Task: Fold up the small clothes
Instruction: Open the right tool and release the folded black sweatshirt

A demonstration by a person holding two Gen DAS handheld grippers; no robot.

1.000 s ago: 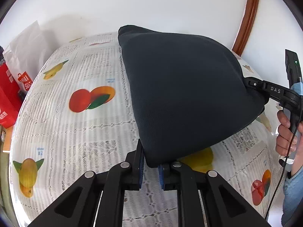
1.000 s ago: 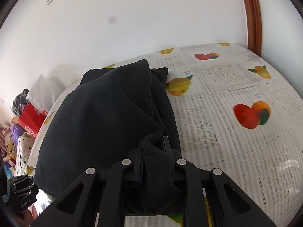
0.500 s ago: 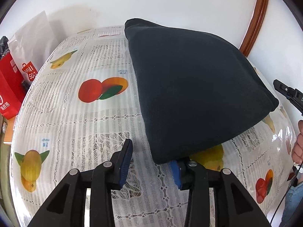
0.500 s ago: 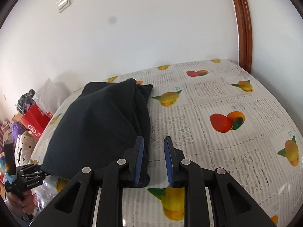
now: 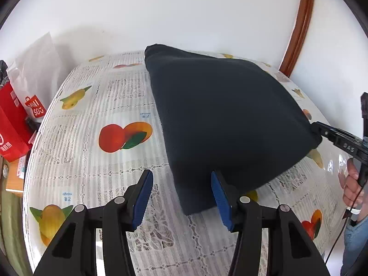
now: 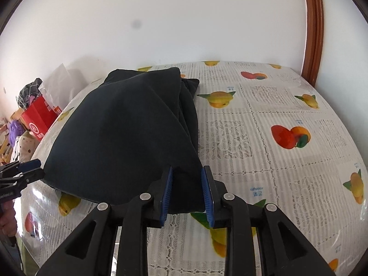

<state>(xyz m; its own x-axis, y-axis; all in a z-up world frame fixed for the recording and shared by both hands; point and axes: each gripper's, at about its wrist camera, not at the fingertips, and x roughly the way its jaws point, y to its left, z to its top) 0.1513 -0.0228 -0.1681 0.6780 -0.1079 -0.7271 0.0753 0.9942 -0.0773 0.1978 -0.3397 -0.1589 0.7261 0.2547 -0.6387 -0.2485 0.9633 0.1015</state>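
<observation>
A dark navy folded garment point(image 5: 218, 115) point(image 6: 124, 133) lies flat on the table point(image 5: 92, 149) point(image 6: 276, 184), which has a fruit-print lace cloth. My left gripper point(image 5: 181, 174) hovers at the garment's near left corner. Its jaws are opening, and the corner sits loosely between blue pads point(image 5: 142, 197) that do not press it. My right gripper point(image 6: 187, 170) is at the near right corner. Its jaws are opening too, narrower, with the dark cloth lying between them and not pinched. Each gripper shows in the other's view: the right gripper point(image 5: 333, 135) and the left gripper point(image 6: 20, 172).
Red shopping bags point(image 5: 13, 124) point(image 6: 39, 119) and a white plastic bag point(image 5: 34, 69) stand beyond the table's left edge. A wooden door frame point(image 5: 299, 23) point(image 6: 312, 23) rises at the right against the white wall. A person's hand point(image 5: 352, 184) holds the right gripper's handle.
Both grippers were shut on the garment's near corners and have let go and opened. The garment has settled on the table. The right gripper has drawn back from it.
</observation>
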